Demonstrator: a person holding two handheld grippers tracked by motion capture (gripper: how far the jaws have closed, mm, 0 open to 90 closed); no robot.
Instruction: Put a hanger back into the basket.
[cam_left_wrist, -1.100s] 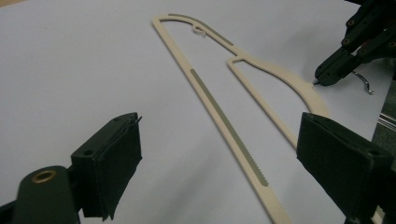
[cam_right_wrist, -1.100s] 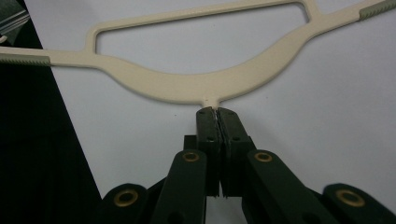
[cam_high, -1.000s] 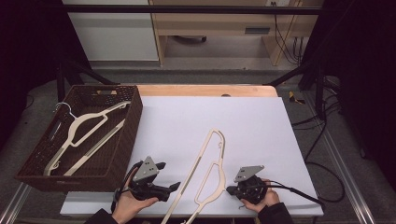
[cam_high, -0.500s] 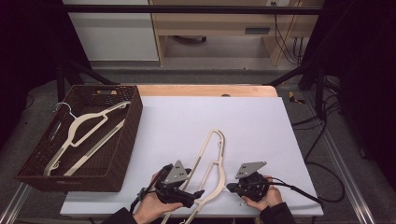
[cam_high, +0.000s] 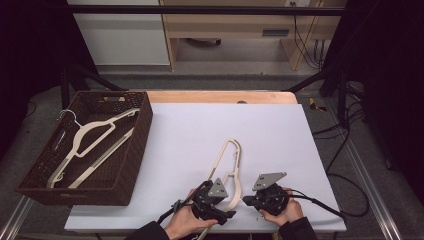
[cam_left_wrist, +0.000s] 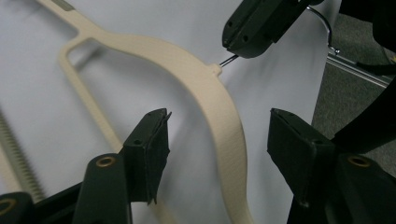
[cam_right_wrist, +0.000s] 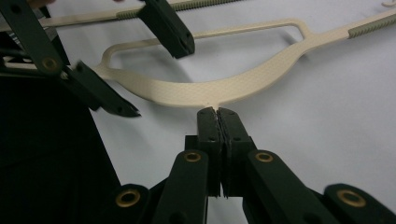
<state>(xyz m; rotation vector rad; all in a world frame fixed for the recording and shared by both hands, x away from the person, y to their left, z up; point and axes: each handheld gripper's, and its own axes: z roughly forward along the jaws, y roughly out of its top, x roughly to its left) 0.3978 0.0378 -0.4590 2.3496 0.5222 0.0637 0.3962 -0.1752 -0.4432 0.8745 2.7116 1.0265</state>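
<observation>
A cream plastic hanger (cam_high: 231, 155) lies flat on the white table near the front edge. My right gripper (cam_right_wrist: 217, 111) is shut on the hanger's metal hook, right at the neck of the hanger (cam_right_wrist: 233, 86). My left gripper (cam_left_wrist: 219, 128) straddles the curved shoulder of the hanger (cam_left_wrist: 205, 84). Its jaws have just been closing, with the shoulder between them and a gap on both sides, so the pads do not touch it. In the high view the left gripper (cam_high: 226, 200) and the right gripper (cam_high: 245, 200) sit close together.
A dark wicker basket (cam_high: 130, 165) stands at the left of the table with another cream hanger (cam_high: 95, 135) inside. The white sheet (cam_high: 280, 130) stretches away behind the grippers. A black cable (cam_high: 320, 202) trails right from the right gripper.
My left gripper has slid right along the front edge to the hanger, and its jaws have narrowed around the hanger's shoulder. The right gripper has stayed put.
</observation>
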